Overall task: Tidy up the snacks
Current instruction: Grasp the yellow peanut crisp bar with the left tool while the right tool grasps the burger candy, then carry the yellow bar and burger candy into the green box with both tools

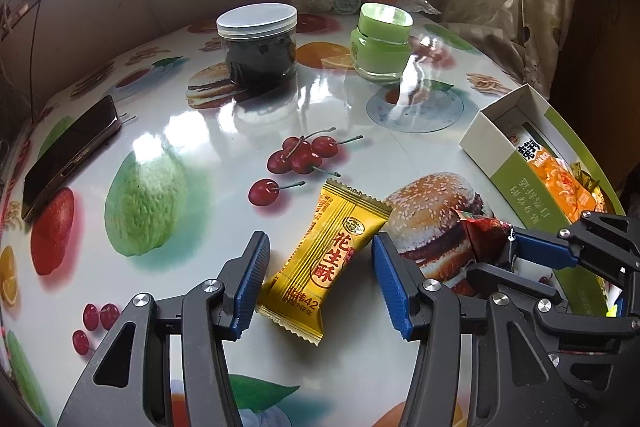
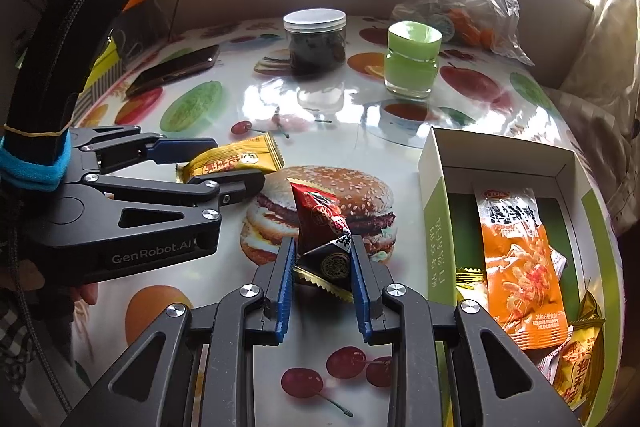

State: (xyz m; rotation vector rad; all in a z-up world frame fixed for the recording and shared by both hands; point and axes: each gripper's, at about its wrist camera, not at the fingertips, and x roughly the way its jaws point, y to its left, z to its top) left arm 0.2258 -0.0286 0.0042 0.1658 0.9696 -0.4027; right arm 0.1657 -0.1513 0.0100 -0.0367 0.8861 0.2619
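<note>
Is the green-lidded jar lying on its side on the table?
No, the green-lidded jar stands upright on the table, lid on top, beside the dark-filled jar.

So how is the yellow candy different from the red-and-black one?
The yellow candy lies flat between the open left gripper, untouched; the red-and-black candy stands up, pinched by the right gripper. The yellow one is a long pillow pack, the other pyramid-like. Both are still outside the box.
</note>
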